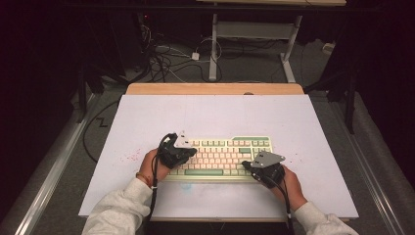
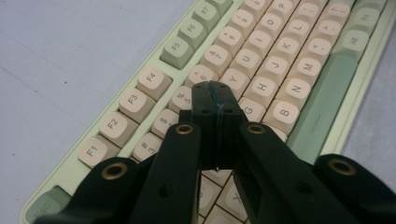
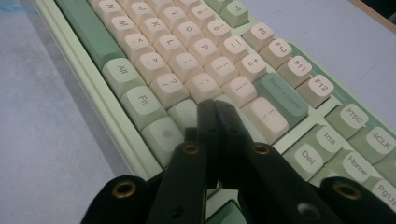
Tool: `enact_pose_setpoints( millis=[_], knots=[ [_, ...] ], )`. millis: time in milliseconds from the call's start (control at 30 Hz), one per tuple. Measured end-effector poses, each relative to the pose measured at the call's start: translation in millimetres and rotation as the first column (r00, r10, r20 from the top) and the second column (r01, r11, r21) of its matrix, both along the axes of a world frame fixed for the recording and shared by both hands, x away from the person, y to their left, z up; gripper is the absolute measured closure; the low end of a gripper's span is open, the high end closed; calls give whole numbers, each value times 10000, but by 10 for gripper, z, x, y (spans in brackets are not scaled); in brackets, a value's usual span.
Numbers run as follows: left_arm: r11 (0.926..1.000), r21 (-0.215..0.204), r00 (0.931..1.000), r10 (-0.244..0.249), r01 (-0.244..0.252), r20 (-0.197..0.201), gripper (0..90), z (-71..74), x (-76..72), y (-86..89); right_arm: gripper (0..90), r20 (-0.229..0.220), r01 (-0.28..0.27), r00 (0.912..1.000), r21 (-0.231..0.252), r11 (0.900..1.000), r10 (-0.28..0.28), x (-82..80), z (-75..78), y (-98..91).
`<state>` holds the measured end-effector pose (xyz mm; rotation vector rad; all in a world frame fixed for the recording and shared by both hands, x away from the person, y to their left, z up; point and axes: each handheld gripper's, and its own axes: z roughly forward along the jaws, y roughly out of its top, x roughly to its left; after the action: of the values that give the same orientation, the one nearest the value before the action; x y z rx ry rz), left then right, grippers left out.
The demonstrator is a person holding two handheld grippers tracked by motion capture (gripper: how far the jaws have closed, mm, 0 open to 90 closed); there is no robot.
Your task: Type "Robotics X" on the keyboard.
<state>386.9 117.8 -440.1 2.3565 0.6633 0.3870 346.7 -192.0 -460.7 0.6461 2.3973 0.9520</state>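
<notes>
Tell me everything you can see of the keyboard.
The keyboard has a pale green case and what look like plastic keycaps, mostly cream, with green ones such as the space bar and Backspace. It lies flat on the white table, near the front edge, long side facing the person. The left gripper and right gripper, both shut, hover over its two ends; whether they touch keys is unclear.

both grippers' fingers (image 2: 215, 100) hide keys — keyboard (image 3: 116, 121) edges cut off.

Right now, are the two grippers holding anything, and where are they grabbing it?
Nothing is held. The left gripper and right gripper are both shut with nothing between the jaws, their tips poised over the keys of the keyboard.
</notes>
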Motion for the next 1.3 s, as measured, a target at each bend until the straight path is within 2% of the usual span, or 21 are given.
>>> enact_pose_setpoints(
  millis=[300, 367, 500, 600, 667, 733, 767, 833, 867, 967, 1067, 1100, 1133, 1200, 1233, 1267, 1300],
  knots=[
    [9998, 180, 10000, 39, -39, -17, 874, -52, 33, -38, 900, 19, -3, 10000, -53, 10000, 3, -2, 2, 3],
    [9991, 430, 9999, 37, -33, -113, 874, -105, 46, -72, 900, 25, 5, 10000, -70, 10000, -5, -4, 2, 5],
    [9991, 407, 10000, 84, -82, -35, 874, -97, 38, -72, 900, 22, 22, 10000, -110, 9999, -22, -7, 9, 7],
    [9998, 113, 9993, 134, -138, 338, 873, -26, -4, -40, 900, -73, -18, 10000, -52, 10000, 18, -11, 28, -1],
    [9997, -201, 9980, 158, -146, 614, 873, 42, -47, -4, 900, 243, -20, 9997, 258, 9997, 13, -40, 108, -38],
    [9988, -460, 9949, 209, -165, 987, 872, 105, -106, 42, 900, 356, 22, 9994, 514, 9987, -40, -62, 173, -71],
    [9988, -460, 9949, 209, -165, 987, 871, 105, -106, 42, 900, 425, 22, 9991, 546, 9985, -46, -68, 194, -82],
    [9973, -736, 9923, 147, -56, 1228, 870, 138, -156, 100, 900, 504, 65, 9987, 683, 9976, -100, -85, 238, -117],
    [9973, -736, 9923, 147, -56, 1228, 838, 138, -156, 100, 900, 536, 68, 9985, 733, 9973, -108, -89, 249, -129],
    [9971, -760, 9865, 122, 2, 1634, 822, 154, -216, 155, 900, 602, 144, 9980, 879, 9960, -197, -104, 291, -172],
    [9961, -877, 9836, 135, 23, 1796, 677, 155, -257, 201, 900, 628, 132, 9978, 887, 9960, -188, -108, 305, -190],
    [9964, -850, 9811, 91, 75, 1933, 677, 151, -281, 220, 900, 628, 132, 9978, 887, 9960, -188, -108, 305, -190],
    [9968, -797, 9786, 82, 84, 2057, 579, 149, -295, 238, 900, 600, 132, 9980, 918, 9957, -187, -105, 312, -199],
    [9963, -860, 9788, 110, 68, 2047, 479, 127, -321, 283, 900, 607, 124, 9980, 938, 9955, -181, -103, 319, -203],
    [9963, -860, 9788, 110, 68, 2047, 401, 127, -321, 283, 900, 607, 124, 9980, 938, 9955, -181, -103, 319, -203],
    [9962, -861, 9730, 348, -155, 2280, 329, 111, -346, 300, 900, 611, 134, 9979, 943, 9955, -192, -102, 327, -206],
    [9960, -873, 9716, 412, -212, 2331, 323, 103, -357, 312, 900, 613, 135, 9979, 949, 9954, -194, -101, 329, -207]
  ],
)
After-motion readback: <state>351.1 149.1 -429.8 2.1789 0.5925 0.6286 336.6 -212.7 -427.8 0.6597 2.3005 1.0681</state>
